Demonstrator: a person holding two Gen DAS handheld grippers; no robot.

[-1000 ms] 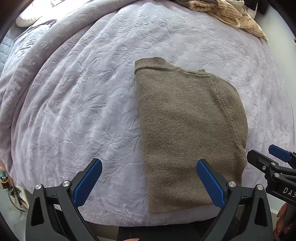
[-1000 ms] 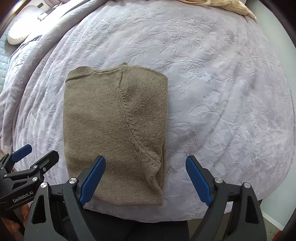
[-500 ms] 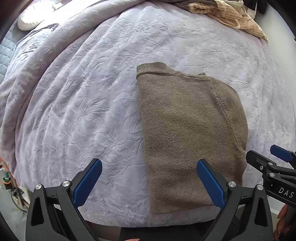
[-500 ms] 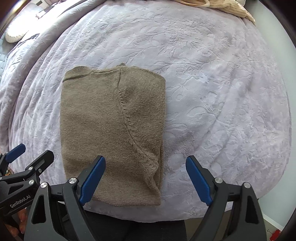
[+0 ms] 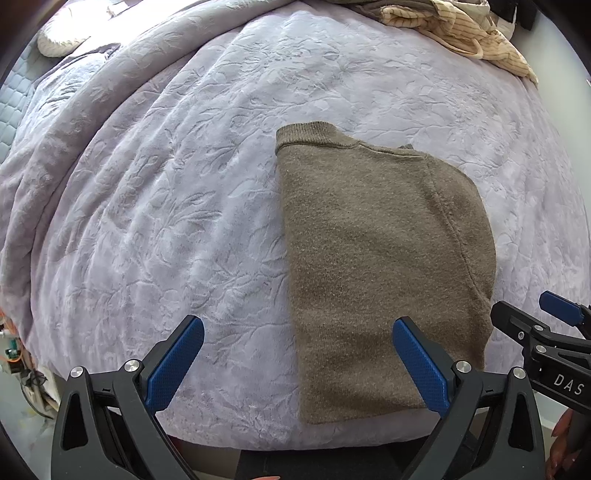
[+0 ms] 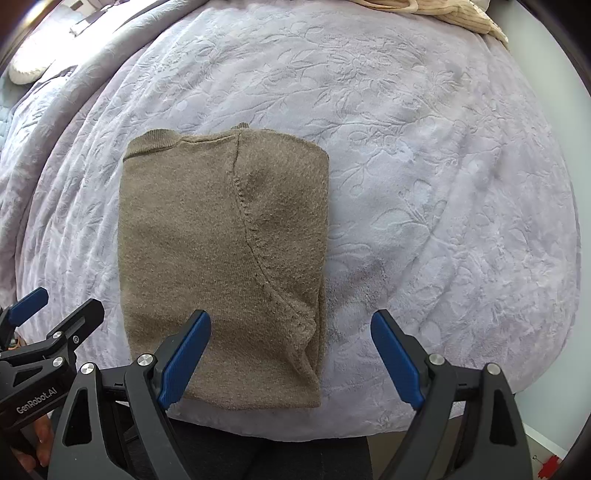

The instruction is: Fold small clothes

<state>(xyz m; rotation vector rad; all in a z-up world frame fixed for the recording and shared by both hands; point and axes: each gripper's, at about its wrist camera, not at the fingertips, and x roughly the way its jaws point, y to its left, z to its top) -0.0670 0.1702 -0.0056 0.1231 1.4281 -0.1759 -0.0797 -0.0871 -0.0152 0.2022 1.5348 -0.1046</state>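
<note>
A folded olive-brown knit sweater (image 5: 373,266) (image 6: 221,266) lies flat on the lilac embossed bedspread (image 5: 166,206) (image 6: 443,192), collar at the far left corner, near the bed's front edge. My left gripper (image 5: 297,336) hangs open above the sweater's near left edge, nothing between its blue pads. My right gripper (image 6: 291,332) hangs open above the sweater's near right edge, also holding nothing. Each gripper shows at the other view's edge: the right gripper (image 5: 546,325), the left gripper (image 6: 51,314).
A heap of cream striped clothes (image 5: 461,29) (image 6: 454,11) lies at the bed's far right. A pale pillow (image 5: 62,37) sits at the far left. The bed's front edge (image 6: 295,424) runs just under the grippers, with a dark trouser leg (image 6: 258,458) below. A wall (image 6: 546,406) stands right.
Both views have drifted slightly, so the sweater sits a touch lower in the left wrist view. The sweater itself has not moved and both grippers stay open.
</note>
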